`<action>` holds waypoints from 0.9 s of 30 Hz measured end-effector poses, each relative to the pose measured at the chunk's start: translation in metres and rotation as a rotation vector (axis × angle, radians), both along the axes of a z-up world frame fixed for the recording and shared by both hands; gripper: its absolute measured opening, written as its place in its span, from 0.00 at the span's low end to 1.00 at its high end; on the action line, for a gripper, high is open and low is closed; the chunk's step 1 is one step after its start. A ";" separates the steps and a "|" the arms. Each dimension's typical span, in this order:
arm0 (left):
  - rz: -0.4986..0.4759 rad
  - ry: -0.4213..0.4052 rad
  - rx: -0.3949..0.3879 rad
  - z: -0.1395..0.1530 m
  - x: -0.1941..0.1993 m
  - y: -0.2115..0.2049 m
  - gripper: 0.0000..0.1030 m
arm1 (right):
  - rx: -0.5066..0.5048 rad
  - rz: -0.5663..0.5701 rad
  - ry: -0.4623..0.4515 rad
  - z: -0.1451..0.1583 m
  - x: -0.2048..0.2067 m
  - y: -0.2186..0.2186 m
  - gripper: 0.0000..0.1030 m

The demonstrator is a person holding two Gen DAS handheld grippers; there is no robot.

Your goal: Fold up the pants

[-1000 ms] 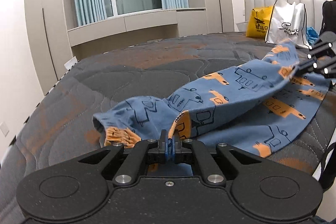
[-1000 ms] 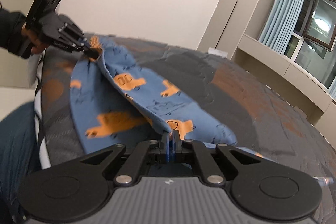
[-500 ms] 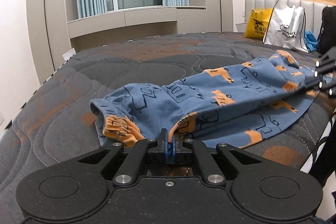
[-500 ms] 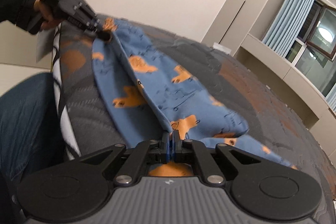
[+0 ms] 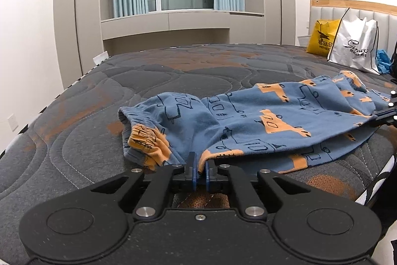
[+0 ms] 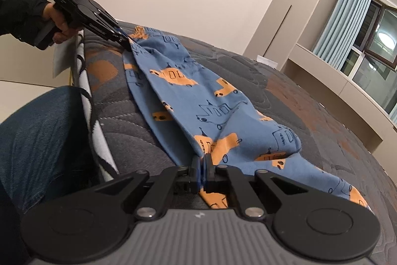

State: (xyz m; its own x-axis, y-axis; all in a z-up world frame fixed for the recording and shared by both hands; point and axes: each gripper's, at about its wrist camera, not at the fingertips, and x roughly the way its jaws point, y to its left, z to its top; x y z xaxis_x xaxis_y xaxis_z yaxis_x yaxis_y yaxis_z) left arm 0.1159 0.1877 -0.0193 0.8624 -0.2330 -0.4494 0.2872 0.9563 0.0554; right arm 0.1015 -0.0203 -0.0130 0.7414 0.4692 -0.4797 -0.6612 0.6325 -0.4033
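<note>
The right gripper (image 5: pixel 372 121) shows in the left wrist view only as a few black bars and screws cut off by the right edge, so its grip cannot be read there. In the right wrist view it fills the bottom of the picture (image 6: pixel 203 171), and its jaws are clenched on a fold of the pants (image 6: pixel 198 101). The far ends of the pants run under the gripper body in both views and are hidden. What lies beyond the blue bundle behind the white bag (image 5: pixel 353 51) is cut off.

A hand (image 6: pixel 58 24) in a dark sleeve (image 6: pixel 17 9) holds the left gripper (image 6: pixel 124 40) at the upper left of the right wrist view, slightly blurred, its fingers angled down toward the bed (image 5: pixel 74 135). A leg in blue jeans (image 6: pixel 37 140) stands beside the bed's edge.

In its own view the left gripper (image 5: pixel 200 171) pinches the near hem of the pants (image 5: pixel 248 121); its jaws are nearly closed, with a thin edge of cloth between the blue pads. The pants, blue with orange vehicles, lie on the bed near its edge, stretched between the two grippers as a raised ridge along the near side, the rest resting on the quilted cover. One cuff lies crumpled just left of the left gripper's tip. A yellow bag (image 5: pixel 321 37) and the white bag lean against the headboard (image 5: pixel 347 4), well apart from the pants.
</note>
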 end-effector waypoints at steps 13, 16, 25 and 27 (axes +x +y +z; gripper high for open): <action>0.074 0.003 -0.053 0.008 -0.014 -0.024 0.75 | 0.079 -0.029 -0.045 -0.004 -0.014 -0.023 0.62; 0.083 -0.017 -0.072 0.012 -0.018 -0.050 1.00 | 0.157 -0.083 -0.029 -0.001 -0.016 -0.042 0.83; -0.128 -0.082 -0.106 0.028 -0.006 -0.175 0.99 | 0.377 -0.416 -0.033 0.009 -0.009 -0.140 1.00; -0.204 -0.083 -0.093 0.029 -0.001 -0.202 0.99 | 0.459 -0.468 0.008 0.014 -0.002 -0.165 1.00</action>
